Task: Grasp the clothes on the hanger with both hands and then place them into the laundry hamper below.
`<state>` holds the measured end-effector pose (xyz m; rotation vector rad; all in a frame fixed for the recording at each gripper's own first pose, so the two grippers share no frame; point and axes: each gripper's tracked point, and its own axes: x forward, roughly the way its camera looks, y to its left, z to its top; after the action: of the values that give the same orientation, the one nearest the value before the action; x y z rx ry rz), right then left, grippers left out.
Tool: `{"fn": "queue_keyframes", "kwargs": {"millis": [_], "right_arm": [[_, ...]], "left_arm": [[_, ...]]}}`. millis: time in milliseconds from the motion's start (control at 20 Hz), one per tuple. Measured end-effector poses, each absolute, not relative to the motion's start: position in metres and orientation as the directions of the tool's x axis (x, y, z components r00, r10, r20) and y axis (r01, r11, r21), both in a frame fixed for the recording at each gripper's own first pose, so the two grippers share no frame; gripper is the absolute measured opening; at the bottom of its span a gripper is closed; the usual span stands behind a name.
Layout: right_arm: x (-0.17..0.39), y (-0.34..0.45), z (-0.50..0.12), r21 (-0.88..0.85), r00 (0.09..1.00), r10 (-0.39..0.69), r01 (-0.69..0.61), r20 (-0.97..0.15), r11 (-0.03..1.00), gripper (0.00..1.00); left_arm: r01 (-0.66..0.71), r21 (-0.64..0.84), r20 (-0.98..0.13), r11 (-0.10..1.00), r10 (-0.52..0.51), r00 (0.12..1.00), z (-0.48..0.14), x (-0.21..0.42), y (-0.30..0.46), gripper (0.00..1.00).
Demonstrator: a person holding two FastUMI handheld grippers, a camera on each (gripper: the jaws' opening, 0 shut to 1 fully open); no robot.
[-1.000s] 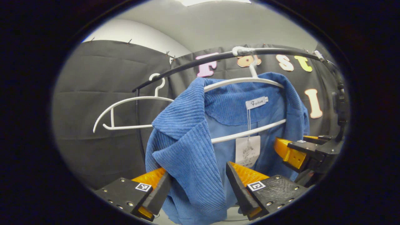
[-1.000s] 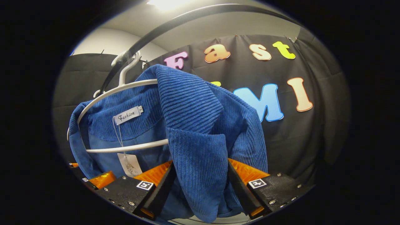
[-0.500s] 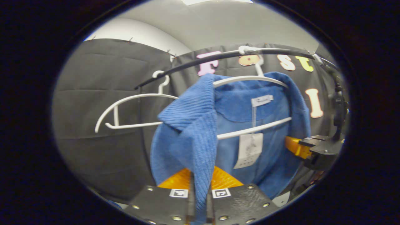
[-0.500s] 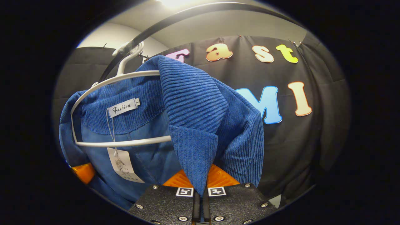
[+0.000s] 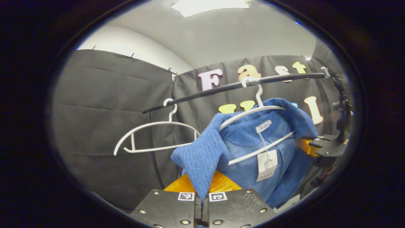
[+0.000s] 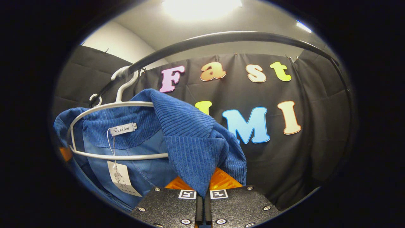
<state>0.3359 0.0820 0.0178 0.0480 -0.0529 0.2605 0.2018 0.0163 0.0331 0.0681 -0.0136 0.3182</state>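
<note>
Blue corduroy jacket (image 5: 253, 148) on its white hanger (image 5: 253, 110), lapels pinched by left claw (image 5: 202, 199) and right claw (image 6: 200, 198).

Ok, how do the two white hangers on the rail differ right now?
The left hanger is bare; the right hanger carries the blue jacket, pinched by both the left gripper and the right gripper. The bare one hangs level; the loaded one tilts. Both are white and hook over the same black rail.
</note>
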Motion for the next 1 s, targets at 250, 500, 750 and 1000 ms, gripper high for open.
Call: {"fn": "queue_keyframes", "kwargs": {"millis": [250,500,750,1000], "right_arm": [[0.323,0.082,0.021,0.056,0.936,0.351,-0.353,0.041,0.934,0.03],[0.308,0.078,0.016,0.132,0.899,0.436,-0.429,-0.028,0.893,0.02],[0.289,0.068,0.046,0.113,0.888,0.46,-0.458,0.008,0.882,0.0],[0.303,0.042,0.071,0.045,0.914,0.396,-0.401,0.085,0.915,0.02]], "left_arm": [[-0.307,0.029,0.055,0.951,0.305,0.951,0.054,0.191,0.029,0.0],[-0.314,0.066,0.092,0.947,0.308,0.947,0.072,0.182,0.041,0.0],[-0.295,0.035,0.1,0.955,0.29,0.952,0.09,0.178,0.048,0.04],[-0.314,-0.005,0.15,0.95,0.311,0.939,0.122,0.177,0.073,0.01]]}}
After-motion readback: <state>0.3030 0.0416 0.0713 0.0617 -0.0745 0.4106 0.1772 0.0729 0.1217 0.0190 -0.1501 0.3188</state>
